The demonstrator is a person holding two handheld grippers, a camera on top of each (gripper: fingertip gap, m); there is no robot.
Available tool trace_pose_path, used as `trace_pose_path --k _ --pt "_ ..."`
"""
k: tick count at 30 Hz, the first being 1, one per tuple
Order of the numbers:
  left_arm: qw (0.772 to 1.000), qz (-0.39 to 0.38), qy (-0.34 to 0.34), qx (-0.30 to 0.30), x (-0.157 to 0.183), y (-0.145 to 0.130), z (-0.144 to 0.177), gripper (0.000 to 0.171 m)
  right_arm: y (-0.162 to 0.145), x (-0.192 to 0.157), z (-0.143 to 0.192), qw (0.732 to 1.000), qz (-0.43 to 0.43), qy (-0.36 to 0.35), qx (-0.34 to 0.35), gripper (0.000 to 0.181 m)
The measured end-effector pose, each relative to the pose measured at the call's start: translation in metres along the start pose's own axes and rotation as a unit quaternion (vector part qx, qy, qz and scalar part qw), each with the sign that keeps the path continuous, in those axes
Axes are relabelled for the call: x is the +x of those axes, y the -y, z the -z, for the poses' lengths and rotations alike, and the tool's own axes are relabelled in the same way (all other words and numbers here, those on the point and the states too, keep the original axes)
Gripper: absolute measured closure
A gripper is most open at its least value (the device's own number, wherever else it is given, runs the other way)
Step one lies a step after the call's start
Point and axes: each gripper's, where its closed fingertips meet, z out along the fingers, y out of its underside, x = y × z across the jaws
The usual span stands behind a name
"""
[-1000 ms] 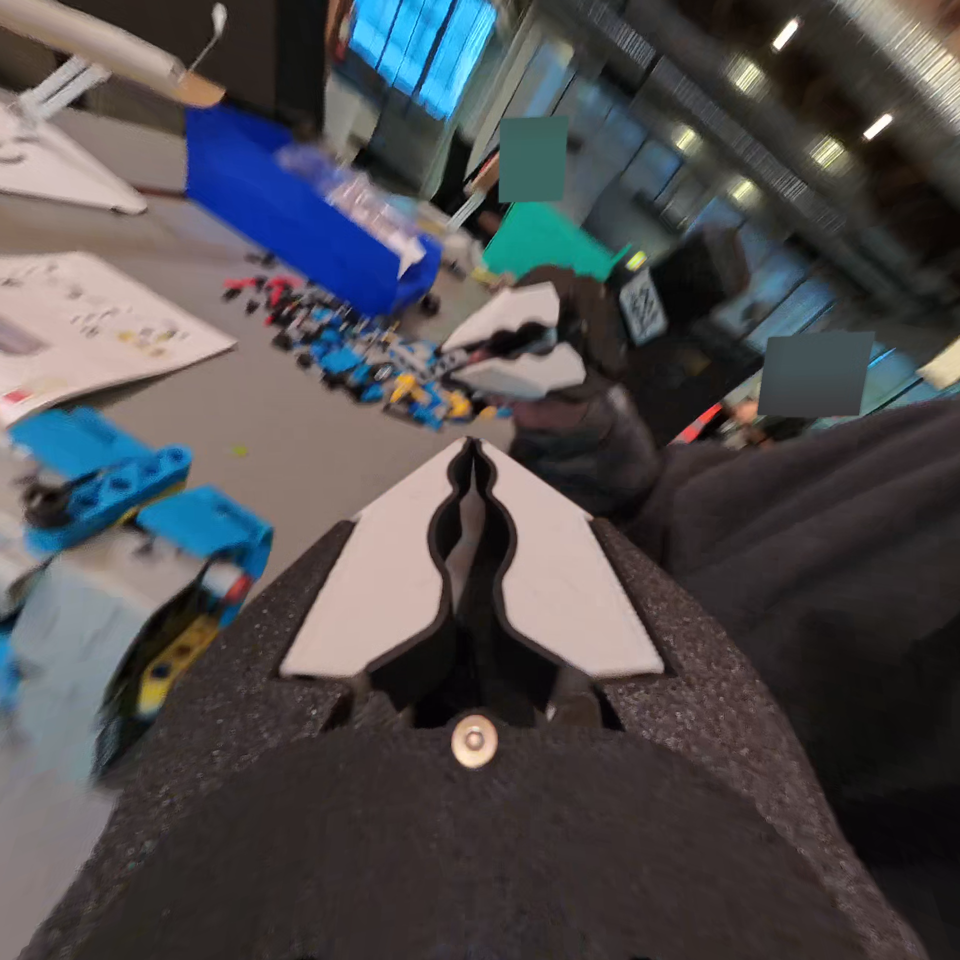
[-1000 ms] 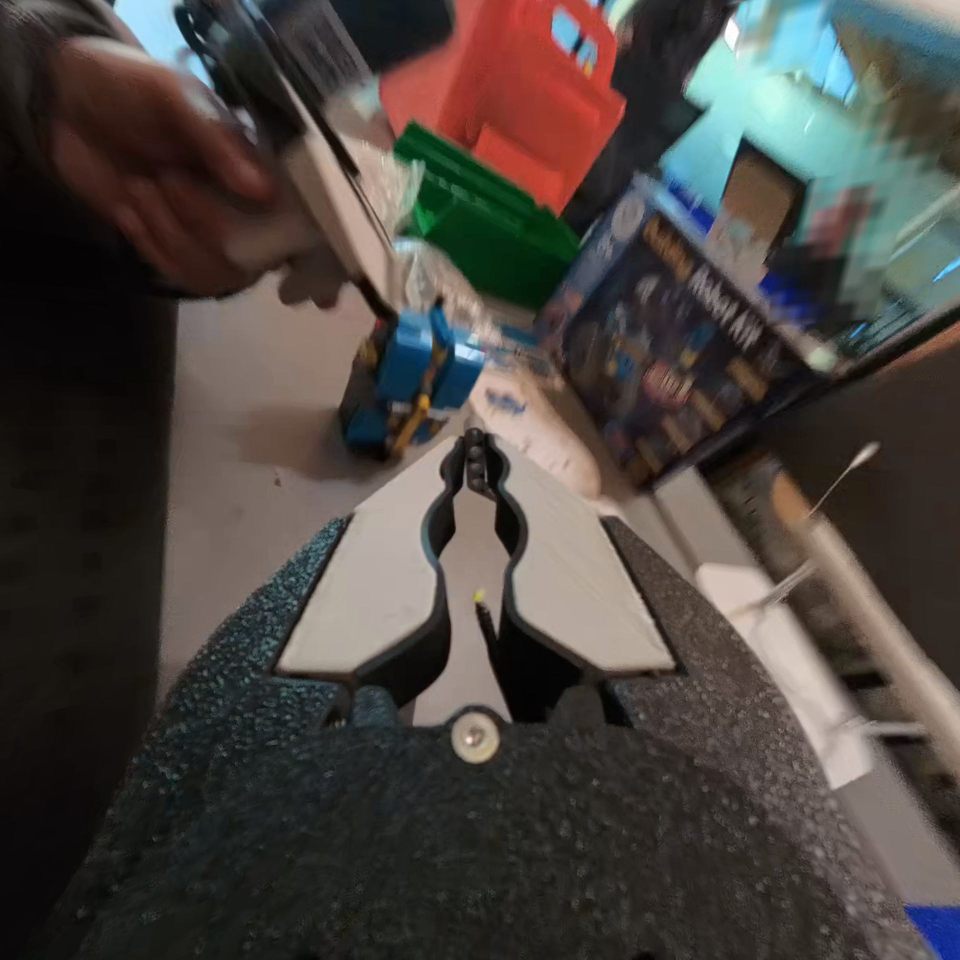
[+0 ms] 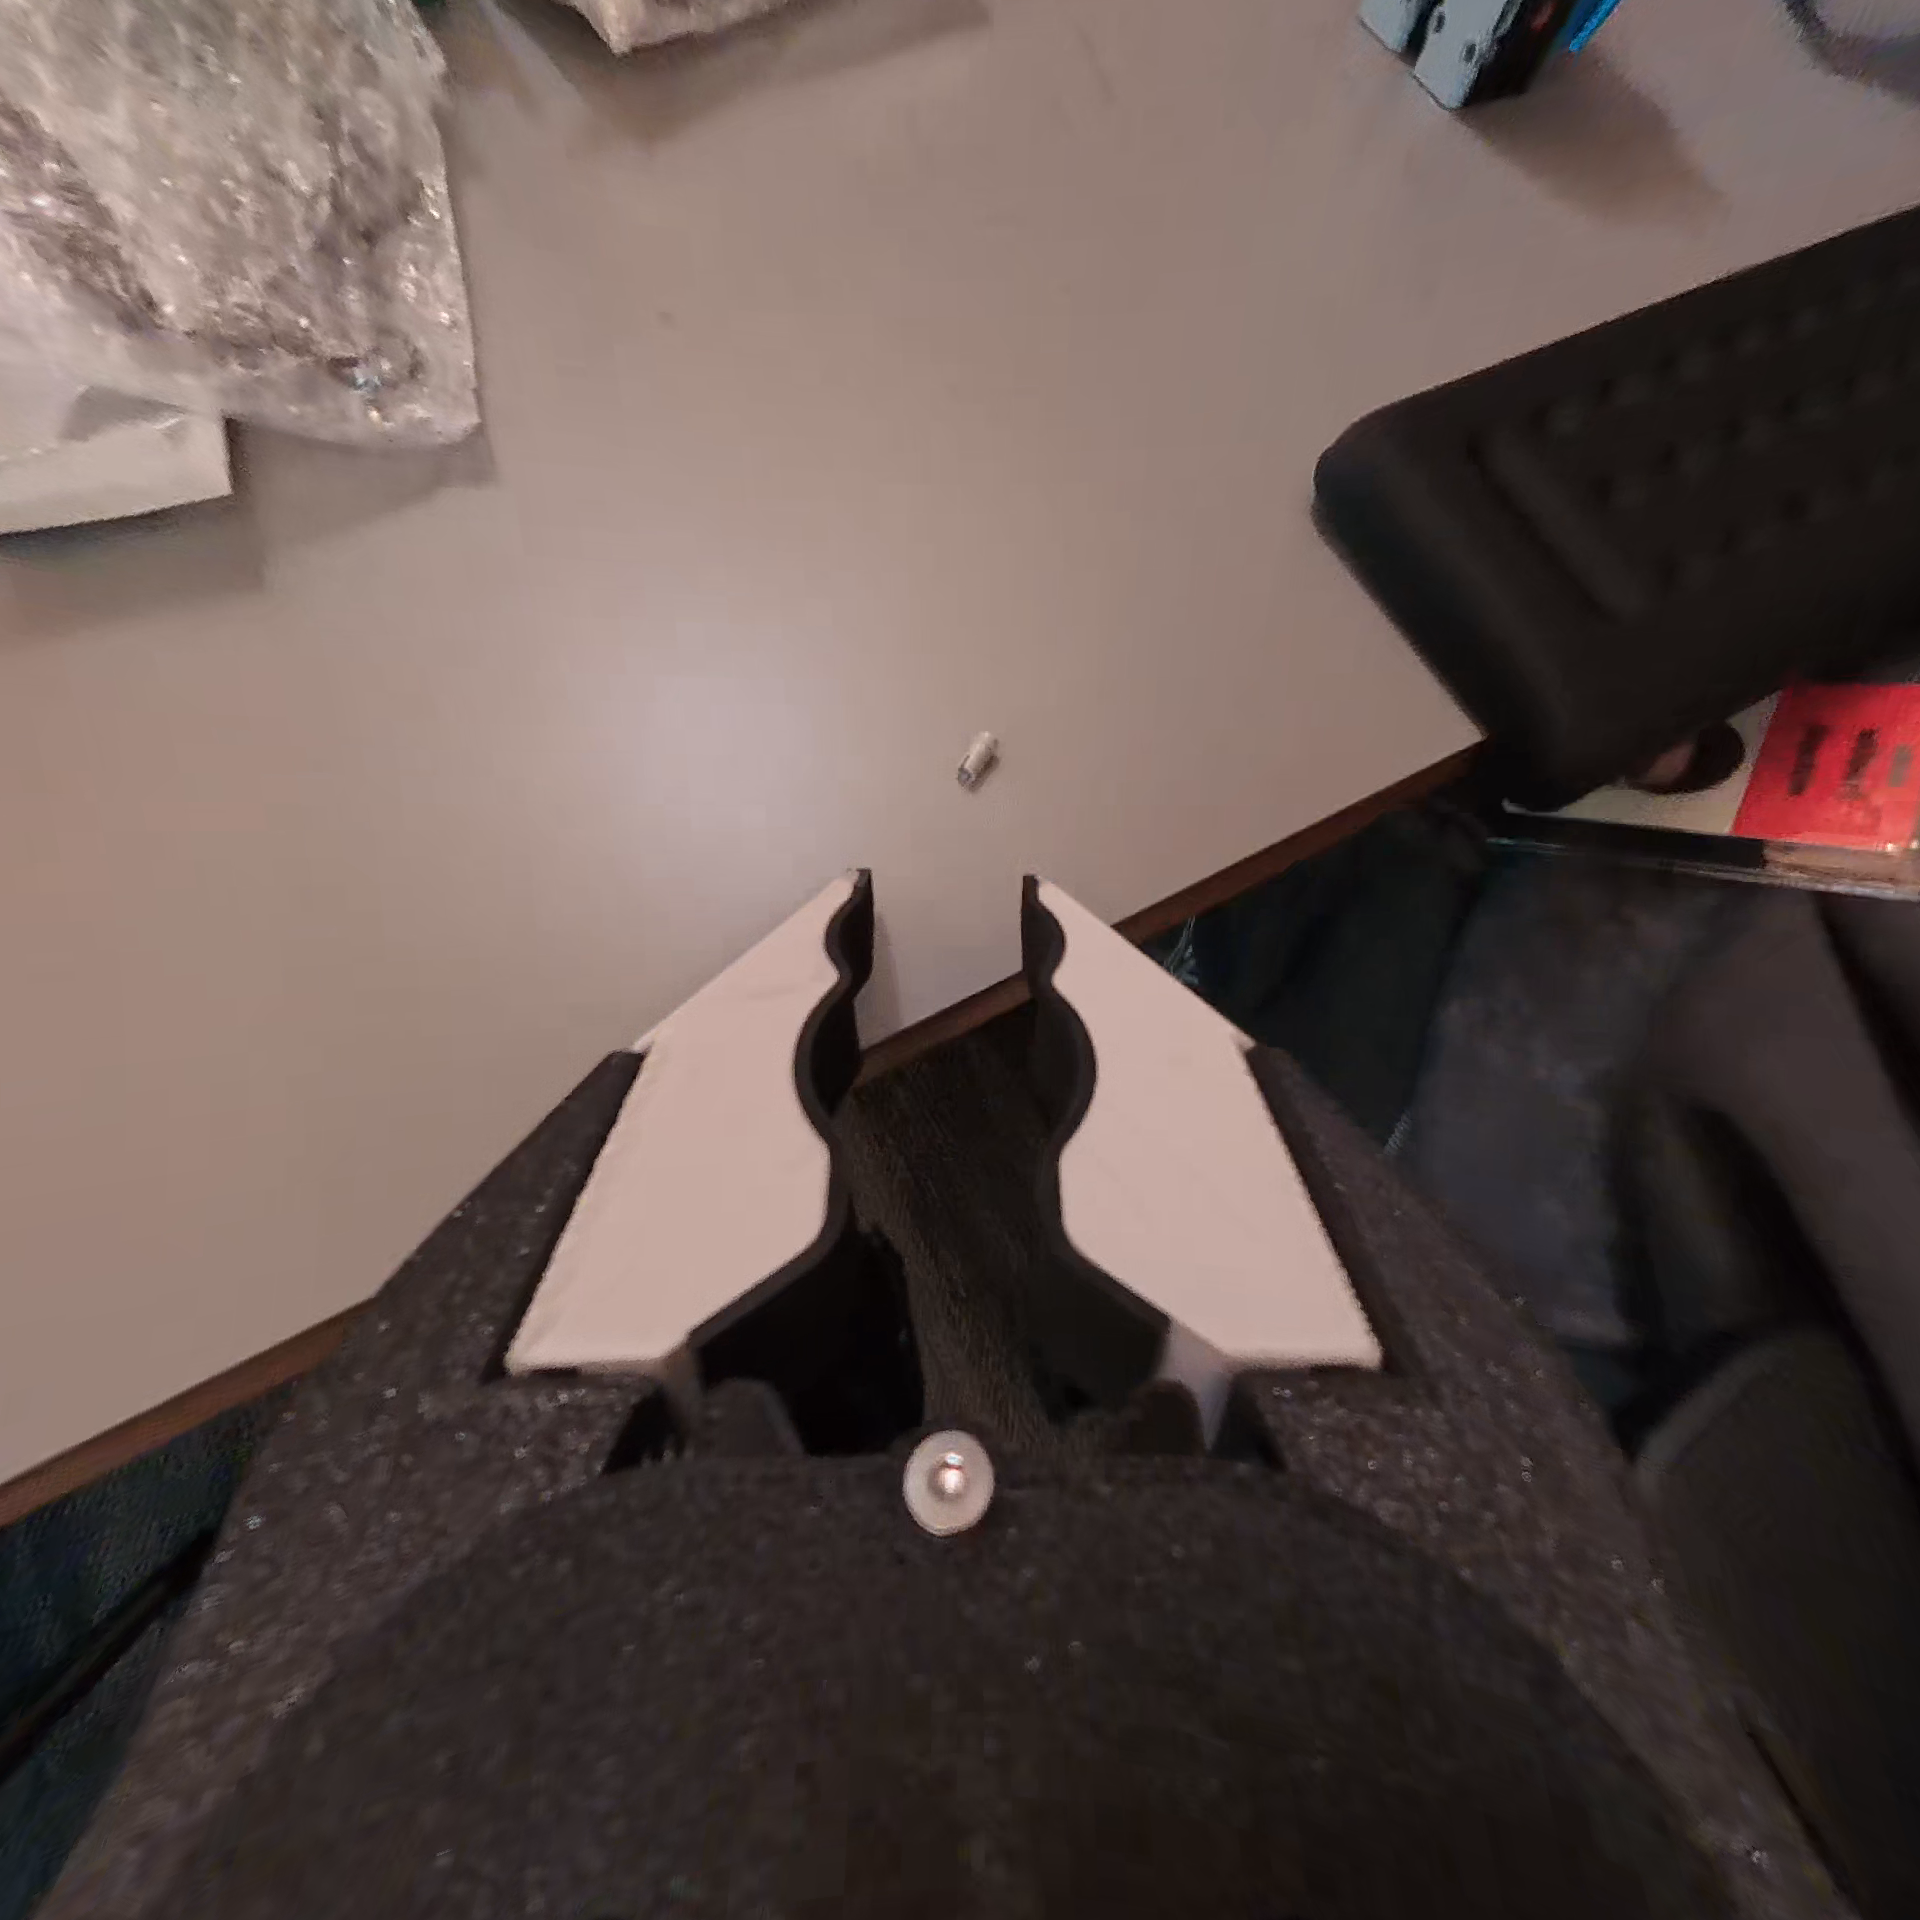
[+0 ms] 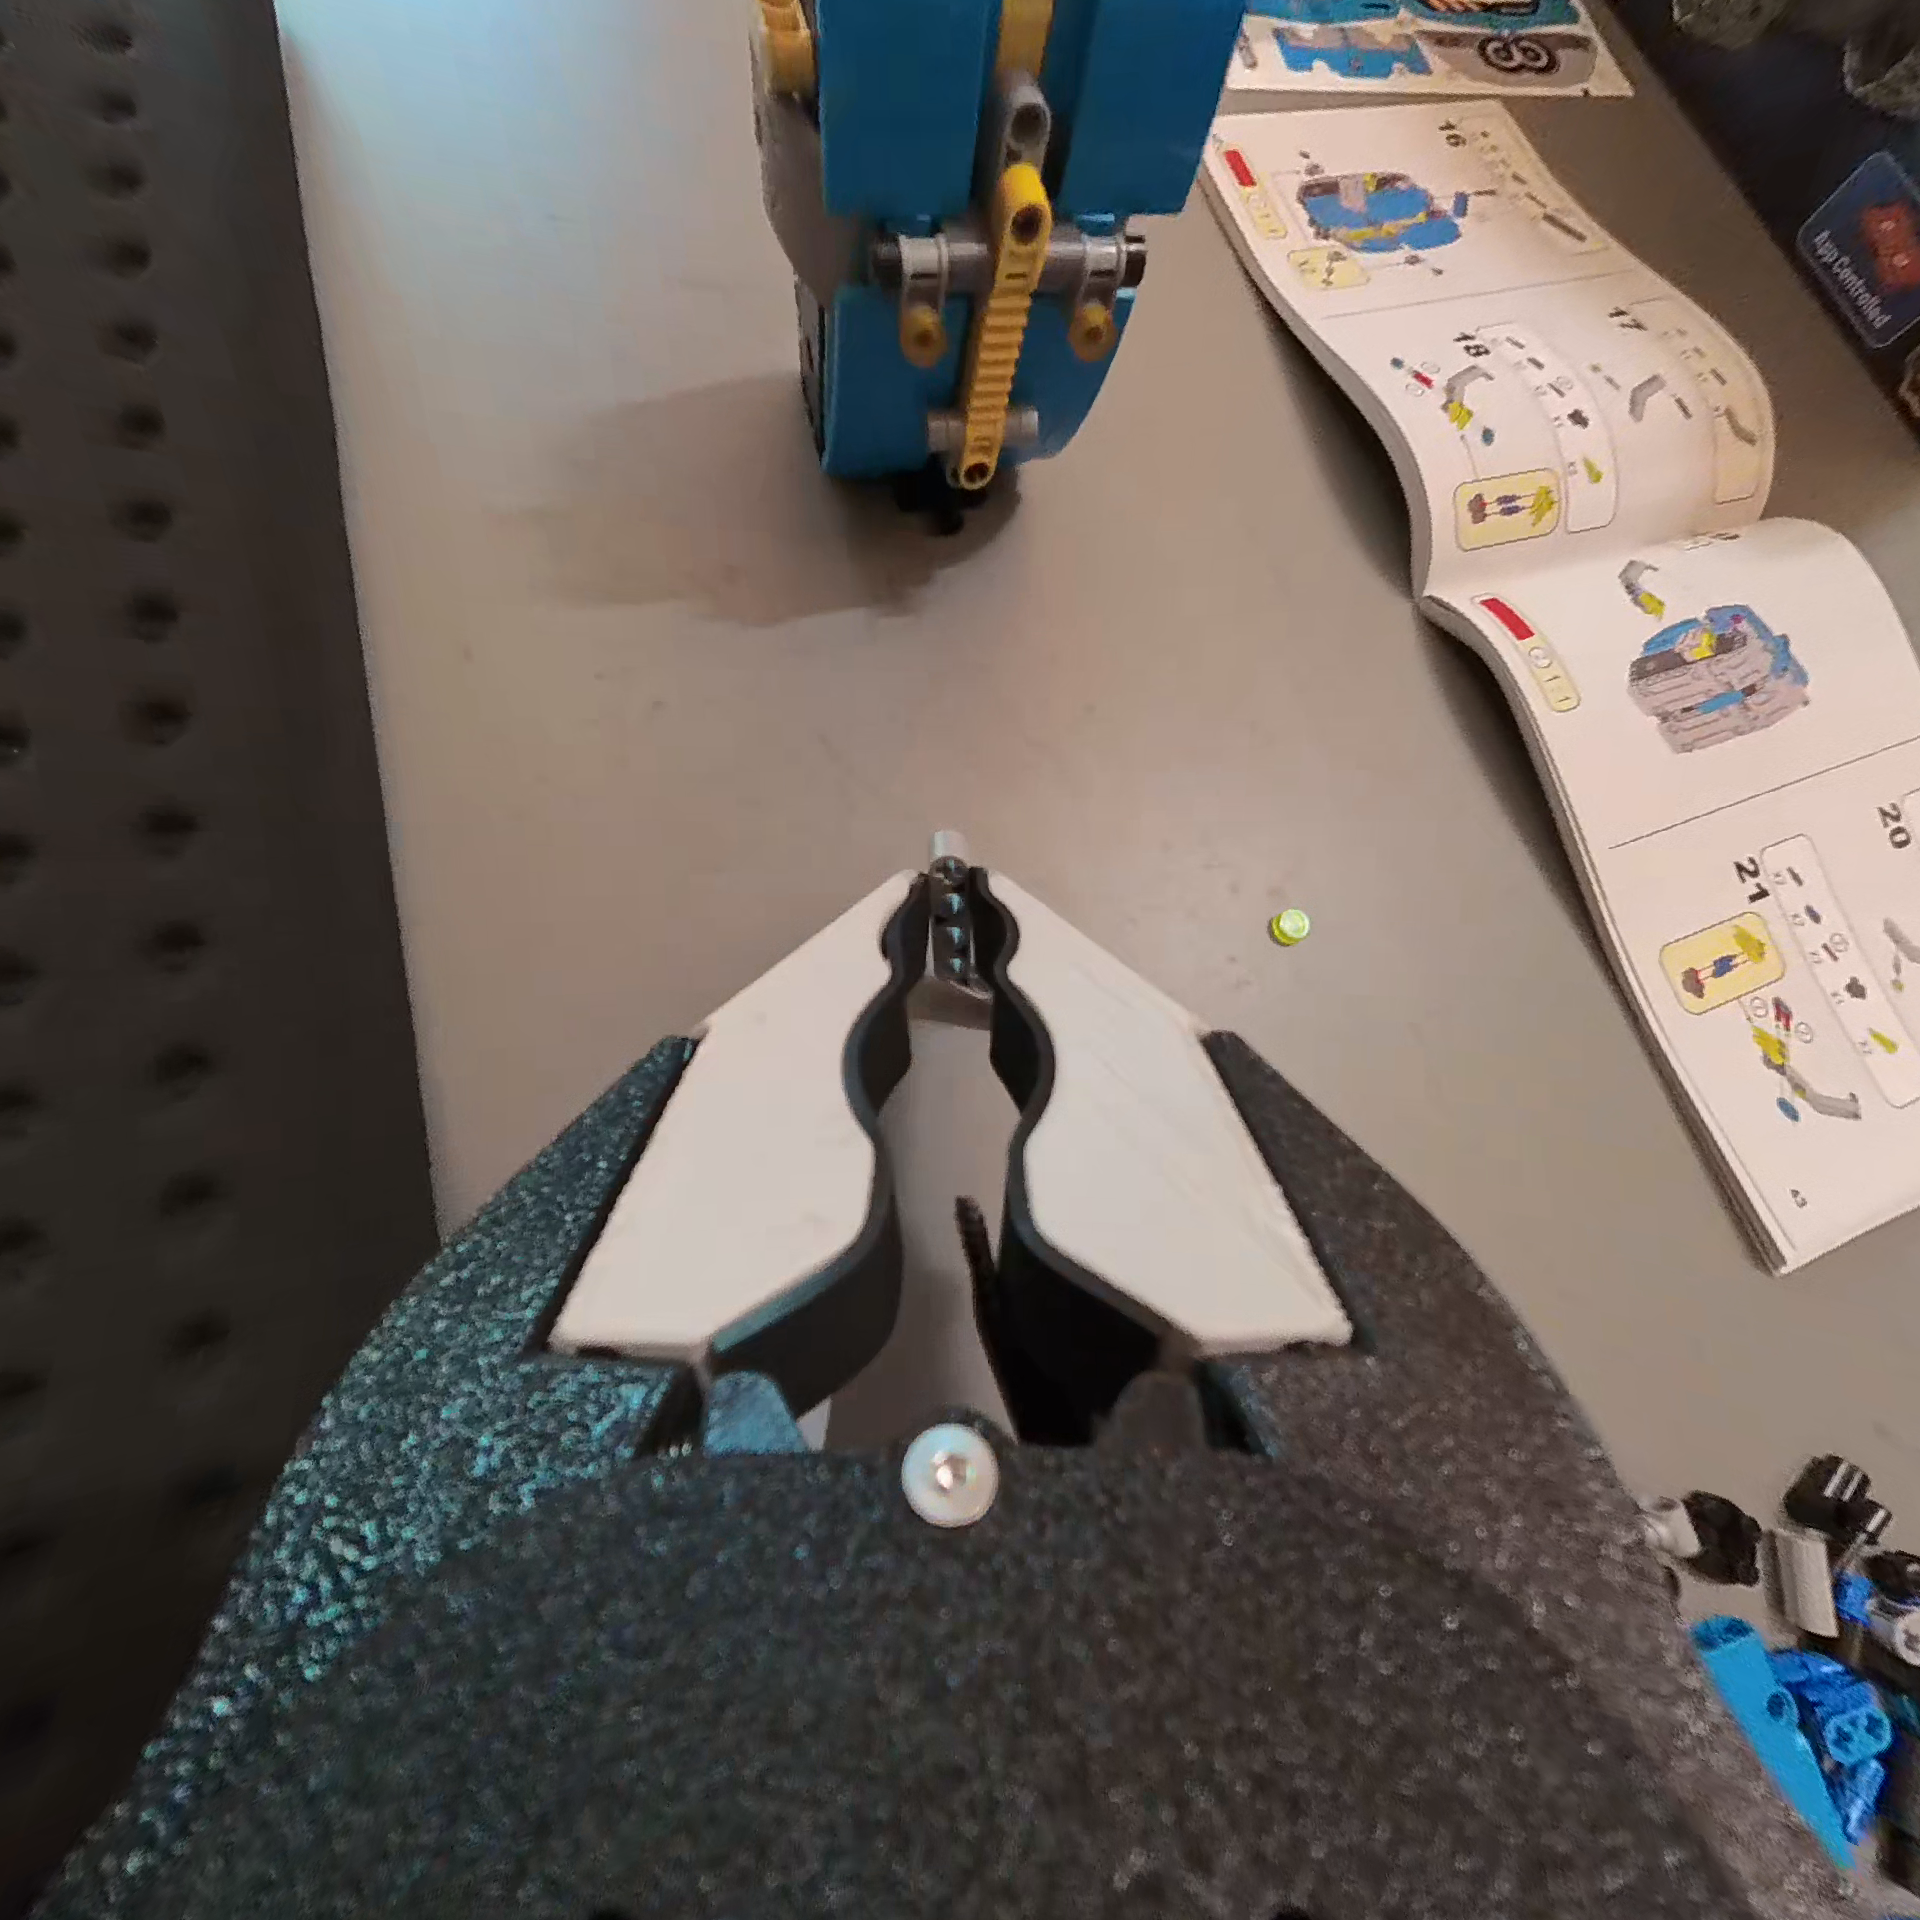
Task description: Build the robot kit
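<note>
Left gripper (image 3: 945,883): fingers apart, empty, over the desk (image 3: 727,520) edge.
Small grey peg (image 3: 976,758): just beyond.
Right gripper (image 4: 948,883): fingers pinching a dark beam (image 4: 951,928), mostly hidden.
Blue model (image 4: 966,239): top cropped.
Booklet (image 4: 1662,623): right.

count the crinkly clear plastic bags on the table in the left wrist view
2. One large plastic bag lies at the upper left, overlapping a white sheet; a second bag is cut off by the top edge. More may lie out of frame.
</note>
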Motion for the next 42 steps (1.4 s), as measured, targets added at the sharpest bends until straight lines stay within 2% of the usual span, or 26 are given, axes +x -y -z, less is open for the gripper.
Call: trace_pose_path --k 4,9,14,19,23,28,31,34,37,39,42 --pt "0.998 -0.005 -0.007 0.054 0.003 0.011 -0.004 0.148 0.003 0.004 -0.003 1.0 -0.014 0.003 0.006 0.174" --pt "0.998 -0.057 -0.031 0.024 0.009 0.018 -0.02 0.15 0.004 0.007 -0.004 1.0 -0.014 -0.009 0.002 0.174" --pt "0.994 -0.088 -0.064 -0.012 0.008 0.024 -0.024 0.152 0.005 -0.011 -0.007 0.997 -0.021 0.056 -0.057 0.174" --pt "0.985 -0.128 -0.082 -0.076 0.011 0.014 -0.029 0.154 0.007 -0.008 -0.012 0.985 -0.023 0.096 -0.145 0.174" --pt "0.983 -0.132 -0.088 -0.087 0.012 0.013 -0.029 0.156 0.0 -0.011 -0.017 0.971 0.017 0.112 -0.213 0.174" --pt "0.982 -0.133 -0.097 -0.097 0.015 0.012 -0.029 0.162 -0.012 -0.012 -0.025 0.961 0.035 0.122 -0.247 0.174" --pt "0.981 -0.132 -0.102 -0.101 0.017 0.011 -0.029 0.166 -0.011 -0.015 -0.025 0.962 0.028 0.13 -0.239 0.174" --pt "0.981 -0.132 -0.1 -0.101 0.017 0.012 -0.03 0.167 -0.009 -0.012 -0.023 0.967 0.024 0.118 -0.224 0.155" --pt "0.983 -0.14 -0.086 -0.078 0.017 0.024 -0.036 0.167 0.006 -0.012 -0.016 0.977 0.021 0.105 -0.187 0.155" --pt "0.986 -0.135 -0.094 -0.013 0.031 0.056 -0.041 0.167 0.029 -0.022 -0.014 0.985 0.022 0.107 -0.136 0.159" --pt "0.971 -0.103 -0.164 0.137 0.081 0.127 -0.045 0.167 0.09 -0.065 -0.02 0.987 0.015 0.157 0.01 0.165"
